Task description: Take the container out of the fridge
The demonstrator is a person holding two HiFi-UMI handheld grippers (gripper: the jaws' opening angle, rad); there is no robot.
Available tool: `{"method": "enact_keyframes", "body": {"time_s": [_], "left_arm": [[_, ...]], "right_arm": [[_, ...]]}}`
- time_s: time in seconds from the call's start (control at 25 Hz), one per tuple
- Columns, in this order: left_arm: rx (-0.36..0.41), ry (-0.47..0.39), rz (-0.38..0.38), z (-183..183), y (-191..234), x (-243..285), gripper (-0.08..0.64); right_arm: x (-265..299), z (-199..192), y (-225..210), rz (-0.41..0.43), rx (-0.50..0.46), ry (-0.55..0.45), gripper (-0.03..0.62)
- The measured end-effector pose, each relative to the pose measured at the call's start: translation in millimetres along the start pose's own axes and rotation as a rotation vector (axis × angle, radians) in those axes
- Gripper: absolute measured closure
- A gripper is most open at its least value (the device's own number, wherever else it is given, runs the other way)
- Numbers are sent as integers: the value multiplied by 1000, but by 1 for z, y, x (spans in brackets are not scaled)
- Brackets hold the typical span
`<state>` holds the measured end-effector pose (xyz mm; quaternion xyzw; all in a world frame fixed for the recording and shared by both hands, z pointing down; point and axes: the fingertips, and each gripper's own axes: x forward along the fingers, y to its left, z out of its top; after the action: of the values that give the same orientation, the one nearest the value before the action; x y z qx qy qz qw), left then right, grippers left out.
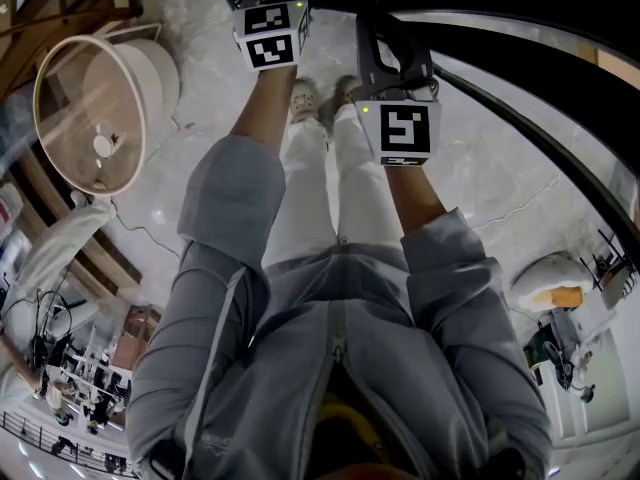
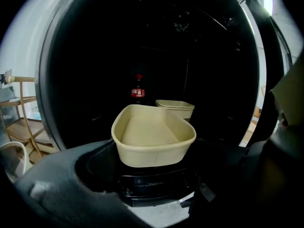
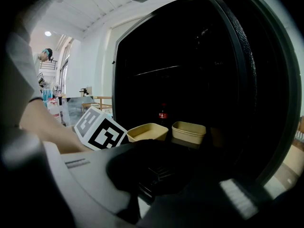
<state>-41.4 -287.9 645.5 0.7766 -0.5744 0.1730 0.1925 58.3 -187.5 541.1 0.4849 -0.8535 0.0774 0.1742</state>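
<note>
A beige oval container stands on a dark shelf inside the fridge. It lies between the wide jaws of my left gripper, and I see no pad pressing on its walls. Behind it sit a second beige container and a cola bottle. In the right gripper view both containers and the bottle lie ahead of my right gripper, whose jaws stand apart with nothing between them. The head view shows both marker cubes held toward the dark fridge.
The fridge's door frame curves along the right. A wooden shelf unit stands left of the fridge. A round wood-rimmed object lies on the pale floor at the left. A person stands far back.
</note>
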Motion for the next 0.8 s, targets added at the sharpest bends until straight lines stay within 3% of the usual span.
{"method": "enact_keyframes", "body": {"time_s": [0.36, 0.8], "left_arm": [[19, -21, 0, 2, -10, -43, 91], [-4, -6, -4, 22, -22, -137, 91]], "right_arm": [[-7, 17, 1, -4, -3, -7, 592], [-30, 67, 5, -16, -13, -29, 592]]}}
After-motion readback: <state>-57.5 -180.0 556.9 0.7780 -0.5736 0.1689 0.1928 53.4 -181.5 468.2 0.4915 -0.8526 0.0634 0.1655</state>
